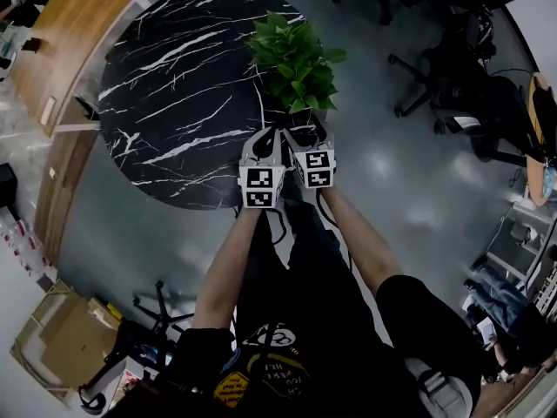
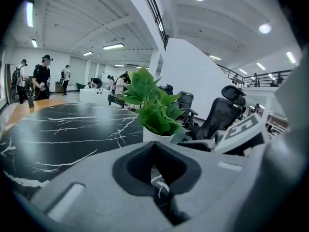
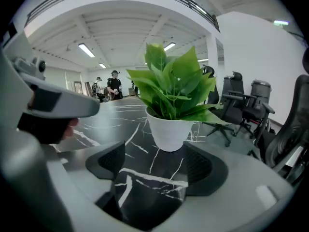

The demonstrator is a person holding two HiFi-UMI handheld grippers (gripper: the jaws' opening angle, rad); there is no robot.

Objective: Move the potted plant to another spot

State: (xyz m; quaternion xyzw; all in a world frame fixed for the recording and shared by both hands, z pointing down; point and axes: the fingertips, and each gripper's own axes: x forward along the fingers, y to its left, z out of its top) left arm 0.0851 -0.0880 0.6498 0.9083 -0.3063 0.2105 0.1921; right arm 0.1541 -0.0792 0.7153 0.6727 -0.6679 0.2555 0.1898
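A green leafy potted plant (image 1: 291, 55) in a white pot (image 3: 169, 132) stands near the right edge of a round black marble table (image 1: 174, 103). Both grippers hang side by side at the table's near edge, just short of the plant. My right gripper (image 1: 306, 133) is open; in the right gripper view (image 3: 157, 163) its pads stand apart with bare tabletop between them and the pot just beyond, untouched. My left gripper (image 1: 268, 136) is shut on nothing; in the left gripper view (image 2: 154, 151) its pads meet, and the pot (image 2: 157, 135) sits ahead, slightly right.
Black office chairs (image 1: 426, 77) stand on the grey floor right of the table. A wooden counter (image 1: 61, 33) runs along the far left, and a cardboard box (image 1: 61, 342) lies at the lower left. Several people (image 2: 41, 76) stand far beyond the table.
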